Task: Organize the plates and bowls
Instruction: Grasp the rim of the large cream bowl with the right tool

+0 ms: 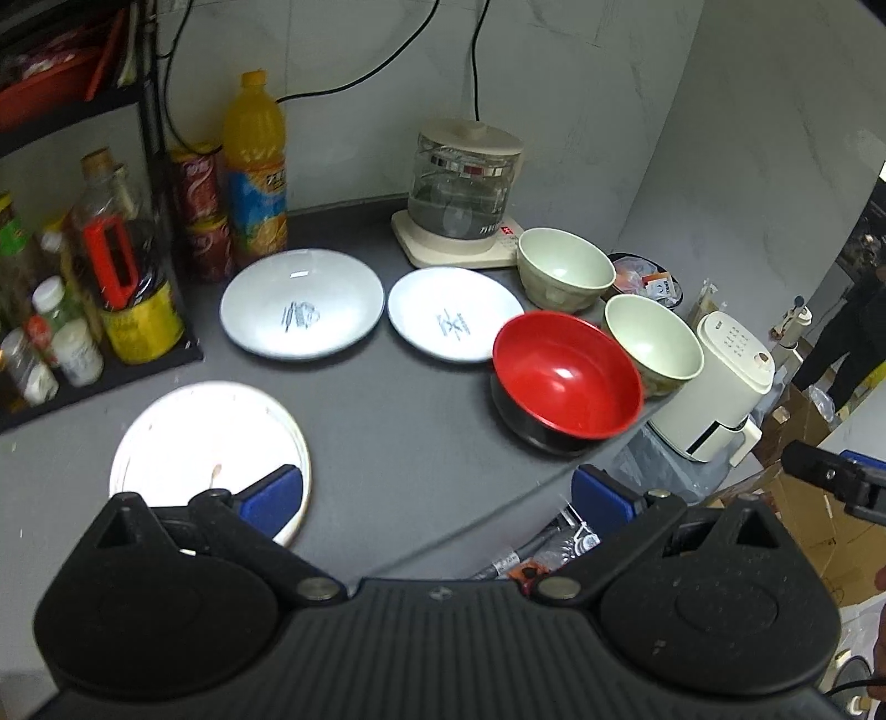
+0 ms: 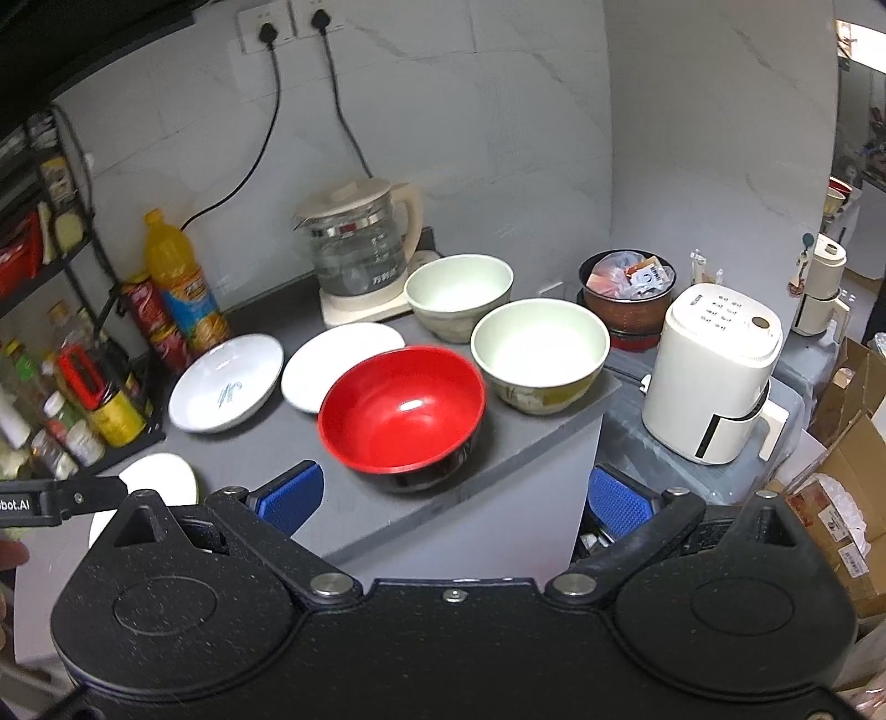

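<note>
Right wrist only: wall sockets [image 2: 279, 23].

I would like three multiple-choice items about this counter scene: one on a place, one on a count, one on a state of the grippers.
1. Where does the red bowl stand?
A. Inside a pale green bowl
B. On the grey counter near its front edge
C. On top of the white air fryer

2. How many pale green bowls are on the counter?
A. One
B. Two
C. Four

3. In what state are the left gripper and the right gripper?
A. Both open and holding nothing
B. Both shut on plates
C. Left shut on the red bowl, right open

Answers:
1 B, the red bowl sits alone on the counter beside the front green bowl.
2 B, that front bowl and the rear green bowl are the only ones.
3 A, in each wrist view the blue pads stand wide apart with nothing between them.
</note>
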`<state>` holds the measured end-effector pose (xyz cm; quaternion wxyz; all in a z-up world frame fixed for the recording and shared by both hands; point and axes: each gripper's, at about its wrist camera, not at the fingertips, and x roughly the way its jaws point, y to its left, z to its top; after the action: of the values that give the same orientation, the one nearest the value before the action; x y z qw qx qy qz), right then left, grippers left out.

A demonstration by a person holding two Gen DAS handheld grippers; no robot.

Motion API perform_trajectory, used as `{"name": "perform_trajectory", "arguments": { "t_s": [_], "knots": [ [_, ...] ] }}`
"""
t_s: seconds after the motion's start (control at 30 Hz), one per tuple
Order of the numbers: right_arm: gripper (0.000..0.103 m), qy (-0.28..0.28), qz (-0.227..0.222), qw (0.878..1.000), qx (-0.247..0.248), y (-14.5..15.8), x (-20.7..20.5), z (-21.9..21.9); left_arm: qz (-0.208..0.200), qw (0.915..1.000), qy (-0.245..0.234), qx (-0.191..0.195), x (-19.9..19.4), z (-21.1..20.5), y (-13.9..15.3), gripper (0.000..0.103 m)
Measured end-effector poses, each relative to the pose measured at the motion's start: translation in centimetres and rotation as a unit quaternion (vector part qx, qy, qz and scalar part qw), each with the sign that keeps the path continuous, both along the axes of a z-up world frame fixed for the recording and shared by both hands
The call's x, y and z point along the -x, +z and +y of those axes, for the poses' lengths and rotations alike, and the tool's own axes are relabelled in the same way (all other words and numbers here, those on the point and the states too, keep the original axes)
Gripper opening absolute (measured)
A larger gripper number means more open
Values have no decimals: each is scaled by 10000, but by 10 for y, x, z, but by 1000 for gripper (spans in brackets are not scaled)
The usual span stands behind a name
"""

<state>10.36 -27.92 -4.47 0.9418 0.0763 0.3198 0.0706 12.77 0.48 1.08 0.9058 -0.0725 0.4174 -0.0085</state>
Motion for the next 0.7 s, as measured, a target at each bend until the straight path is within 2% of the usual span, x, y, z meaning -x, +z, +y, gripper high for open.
{"name": "perform_trajectory", "arguments": {
  "t_s": [0.4,0.6,0.7],
  "knots": [
    [103,-764,134,9968,-195,-6,-38,7,89,9978,-622,200,-68,16,-7,100],
    [103,-1040,137,9940,-304,-8,-47,1,131,9952,-951,213,-94,9,-8,100],
    [103,-1162,159,9924,-377,-10,-54,-3,223,9936,-1035,381,-106,6,-7,100]
  ]
}}
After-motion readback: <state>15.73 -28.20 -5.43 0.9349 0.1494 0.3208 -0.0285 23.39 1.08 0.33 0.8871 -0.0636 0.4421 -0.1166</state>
